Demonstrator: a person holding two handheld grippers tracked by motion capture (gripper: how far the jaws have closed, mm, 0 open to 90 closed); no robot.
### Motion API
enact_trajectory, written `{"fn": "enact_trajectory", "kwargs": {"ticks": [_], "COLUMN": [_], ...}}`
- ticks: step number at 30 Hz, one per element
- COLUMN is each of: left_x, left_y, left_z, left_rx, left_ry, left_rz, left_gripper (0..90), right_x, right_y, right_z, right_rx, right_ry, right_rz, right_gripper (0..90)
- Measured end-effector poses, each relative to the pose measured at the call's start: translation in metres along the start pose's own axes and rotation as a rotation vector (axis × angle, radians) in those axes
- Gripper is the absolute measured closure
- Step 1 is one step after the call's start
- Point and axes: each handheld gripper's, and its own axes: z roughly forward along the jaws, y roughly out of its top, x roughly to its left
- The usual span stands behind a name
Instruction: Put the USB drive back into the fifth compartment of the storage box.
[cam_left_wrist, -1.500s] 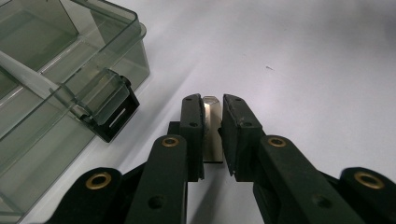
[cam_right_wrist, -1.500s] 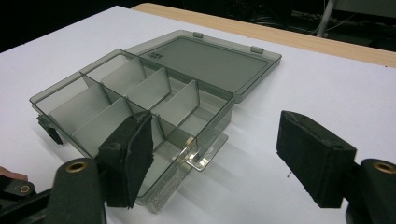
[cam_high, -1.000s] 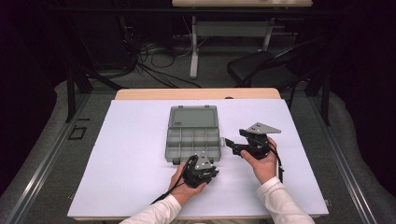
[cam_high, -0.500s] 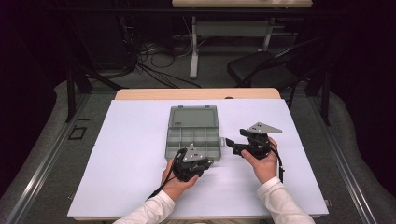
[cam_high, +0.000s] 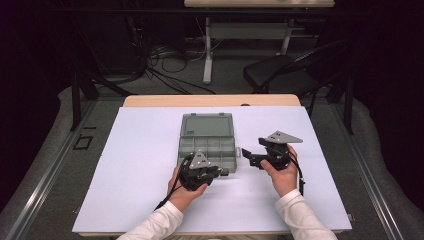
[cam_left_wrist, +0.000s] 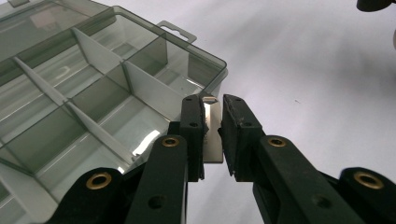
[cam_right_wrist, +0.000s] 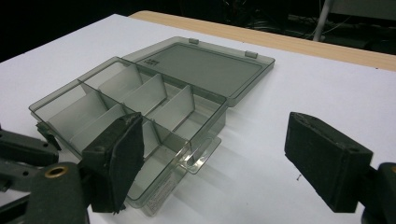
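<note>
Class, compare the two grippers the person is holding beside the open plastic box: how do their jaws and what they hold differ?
The left gripper has its jaws nearly closed on a small clear piece; the right gripper has its jaws wide apart with nothing between them, having just been opening. The left gripper sits at the near edge of the box; the right gripper is off its right side. Both have black jaws and a grey plate on top.

Open organizer box (cam_high: 207, 140) blocks table (cam_high: 135, 165) centre, upright dividers (cam_right_wrist: 154, 95) inside, bare white surface either side
</note>
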Motion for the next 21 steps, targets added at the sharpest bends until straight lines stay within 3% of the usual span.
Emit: {"fn": "enact_trajectory", "kwargs": {"ticks": [21], "left_x": [0.028], "left_y": [0.005], "left_z": [-0.027], "left_rx": [-0.024], "left_ry": [0.039], "left_rz": [-0.048], "left_gripper": [79.0], "right_x": [0.0], "right_y": [-0.001], "right_z": [-0.001], "right_rx": [-0.001], "right_ry": [0.015], "right_rz": [-0.008], "right_gripper": [18.3]}}
